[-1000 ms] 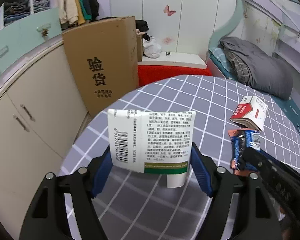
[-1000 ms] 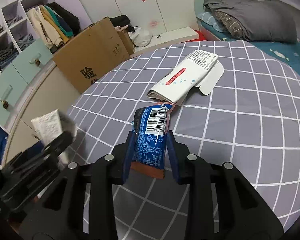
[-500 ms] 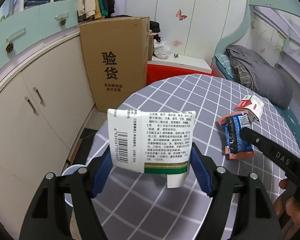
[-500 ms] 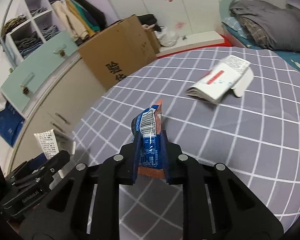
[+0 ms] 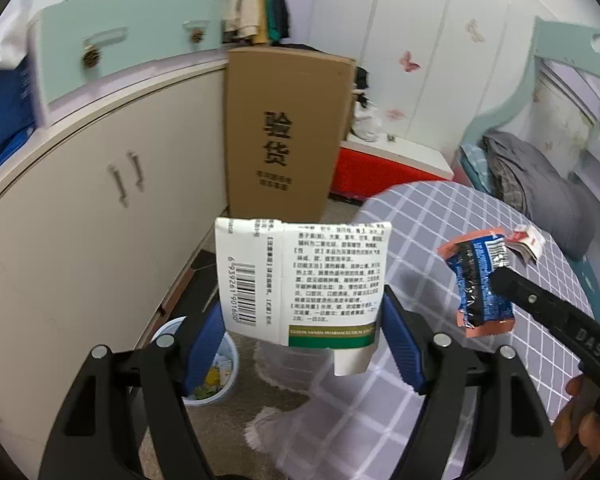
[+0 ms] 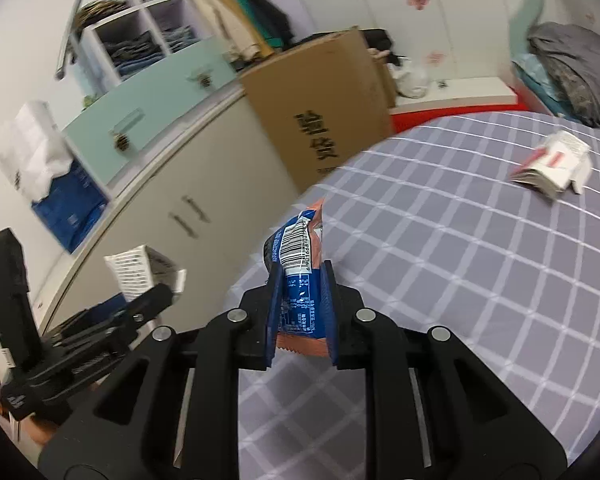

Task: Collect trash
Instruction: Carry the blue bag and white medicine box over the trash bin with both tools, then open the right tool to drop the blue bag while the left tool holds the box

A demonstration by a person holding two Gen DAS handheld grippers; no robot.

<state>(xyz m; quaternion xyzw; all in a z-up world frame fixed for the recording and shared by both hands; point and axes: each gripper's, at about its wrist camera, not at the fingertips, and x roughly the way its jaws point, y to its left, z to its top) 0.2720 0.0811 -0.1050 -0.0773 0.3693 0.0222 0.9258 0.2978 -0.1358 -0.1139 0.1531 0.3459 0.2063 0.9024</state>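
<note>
A flattened white medicine box (image 5: 300, 280) with a barcode and a green stripe stands upright in my left gripper (image 5: 302, 320), whose blue pads are shut on its two side edges. It hangs past the table's edge, above the floor. A pale blue bin (image 5: 216, 368) with scraps in it stands on the floor below, at the lower left. My right gripper (image 6: 300, 296) is shut on a blue snack wrapper (image 6: 298, 256) with orange ends, held above the checked tablecloth (image 6: 460, 260). A white and red carton (image 6: 552, 164) lies on the far side of the table.
A tall cardboard box (image 5: 284, 136) leans against cream cabinets (image 5: 80, 220) to the left. A red bench (image 5: 376, 168) and a bed with grey bedding (image 5: 540, 184) stand behind the table. A rug's fringe (image 5: 268, 420) lies on the floor near the bin.
Both grippers swung left, away from the table's middle. The right gripper closed on the wrapper and lifted it off the cloth. The floor and the bin have come into the left wrist view.
</note>
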